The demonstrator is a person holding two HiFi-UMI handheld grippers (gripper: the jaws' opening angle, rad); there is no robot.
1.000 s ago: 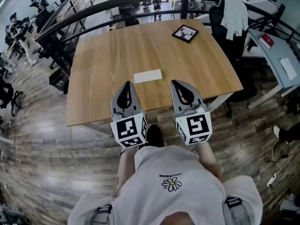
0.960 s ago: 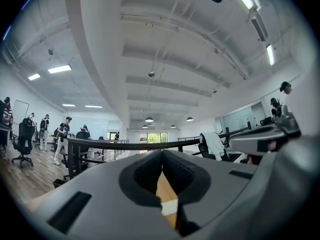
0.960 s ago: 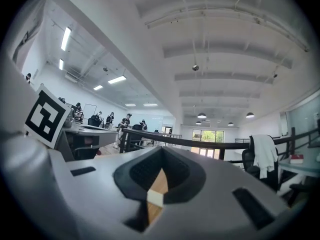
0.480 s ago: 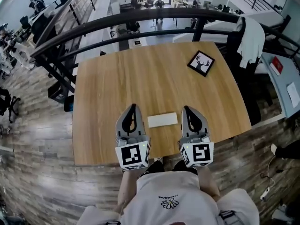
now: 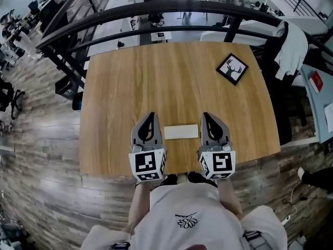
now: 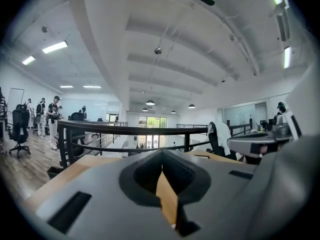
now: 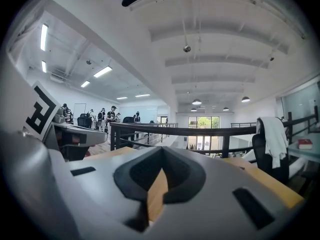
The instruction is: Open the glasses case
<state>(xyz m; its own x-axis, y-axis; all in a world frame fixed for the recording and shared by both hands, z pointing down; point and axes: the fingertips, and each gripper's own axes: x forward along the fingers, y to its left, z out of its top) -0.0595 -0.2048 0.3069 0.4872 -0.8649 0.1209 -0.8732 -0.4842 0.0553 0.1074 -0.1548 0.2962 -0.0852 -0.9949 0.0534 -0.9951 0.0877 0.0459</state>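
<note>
Glasses case [image 5: 181, 132]: white, flat on the table [image 5: 156, 77], near its 6 o'clock edge
Left gripper [image 5: 151, 116]: jaws closed, empty, at its 9 o'clock
Right gripper [image 5: 206, 115]: jaws closed, empty, at its 3 o'clock

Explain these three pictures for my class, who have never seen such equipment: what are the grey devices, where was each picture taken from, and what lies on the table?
No robot: a person holds a grey two-jaw gripper in each hand. The head view comes from a camera on the person's head, looking down; it shows the left gripper and right gripper. The other two pictures come from cameras riding on each gripper, looking along its jaws. Both pairs of jaws are shut on nothing. On the light wooden table lie a white rectangular glasses case, between the grippers and apparently closed, and a black square framed deer picture near the far right corner.
</note>
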